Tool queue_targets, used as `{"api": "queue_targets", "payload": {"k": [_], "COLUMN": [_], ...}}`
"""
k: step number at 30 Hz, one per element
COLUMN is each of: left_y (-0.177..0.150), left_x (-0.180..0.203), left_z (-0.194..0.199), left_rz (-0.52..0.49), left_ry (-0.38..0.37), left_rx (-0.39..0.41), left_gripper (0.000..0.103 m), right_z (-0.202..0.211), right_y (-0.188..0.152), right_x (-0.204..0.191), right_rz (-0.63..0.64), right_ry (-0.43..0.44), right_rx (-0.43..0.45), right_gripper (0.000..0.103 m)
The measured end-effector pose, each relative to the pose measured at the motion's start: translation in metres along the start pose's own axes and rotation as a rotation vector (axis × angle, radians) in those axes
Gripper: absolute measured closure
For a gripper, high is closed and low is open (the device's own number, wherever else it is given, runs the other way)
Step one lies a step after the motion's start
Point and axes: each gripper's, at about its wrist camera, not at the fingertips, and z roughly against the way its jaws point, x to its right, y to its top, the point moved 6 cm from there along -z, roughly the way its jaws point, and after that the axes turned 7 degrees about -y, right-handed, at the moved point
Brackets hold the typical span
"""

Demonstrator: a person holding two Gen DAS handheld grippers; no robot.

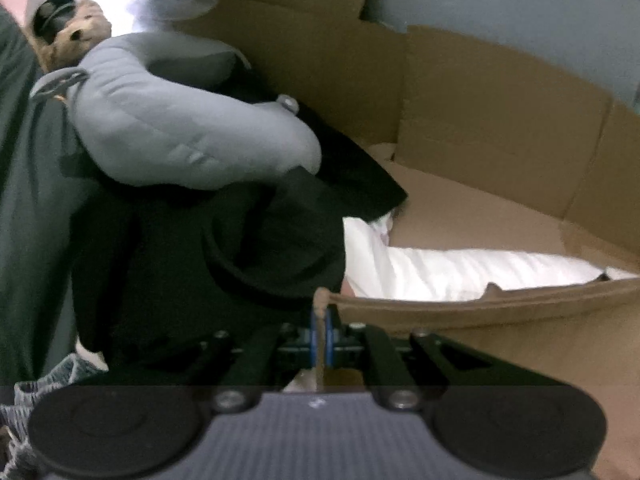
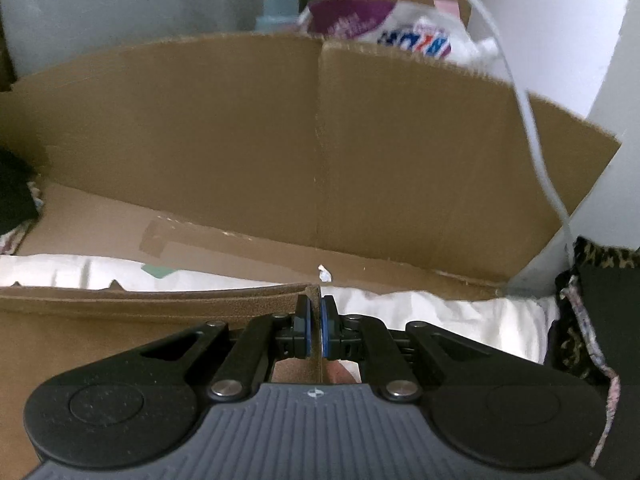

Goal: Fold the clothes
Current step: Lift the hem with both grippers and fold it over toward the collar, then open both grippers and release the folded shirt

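Brown garment (image 1: 480, 312) stretched taut between both grippers, its top edge running level across the near side of the cardboard box (image 1: 500, 120). Left gripper (image 1: 321, 330) clenched on the garment's left corner, blue pads pinching the fabric. Right gripper (image 2: 316, 330) clamped on the right corner. White bedding (image 2: 440, 312) lies beyond the garment. Left: black clothing (image 1: 260, 240) heaped under a grey neck pillow (image 1: 168, 120); plush bear (image 1: 76, 36) far left. White cable (image 2: 532, 128) hangs at right.
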Motion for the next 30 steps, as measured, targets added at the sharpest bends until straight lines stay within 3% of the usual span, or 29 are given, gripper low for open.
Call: {"api": "queue_targets", "payload": {"k": [8, 19, 30], "left_y": [0.001, 0.024, 0.028], "left_x": [0.001, -0.001, -0.001], "left_z": [-0.016, -0.01, -0.034], "left_rz": [-0.013, -0.028, -0.043], "left_ry": [0.032, 0.057, 0.101], "left_rx": [-0.011, 0.025, 0.008], "left_gripper": [0.098, 0.098, 0.098], "right_z": [-0.02, -0.012, -0.032], "right_y": [-0.003, 0.027, 0.04], "right_x": [-0.016, -0.021, -0.036], "right_rz": [0.024, 0.032, 0.065], "right_ry": [-0.016, -0.019, -0.039], "right_rx": [-0.019, 0.023, 0.018], "right_gripper": [0.099, 0.099, 0.099]}}
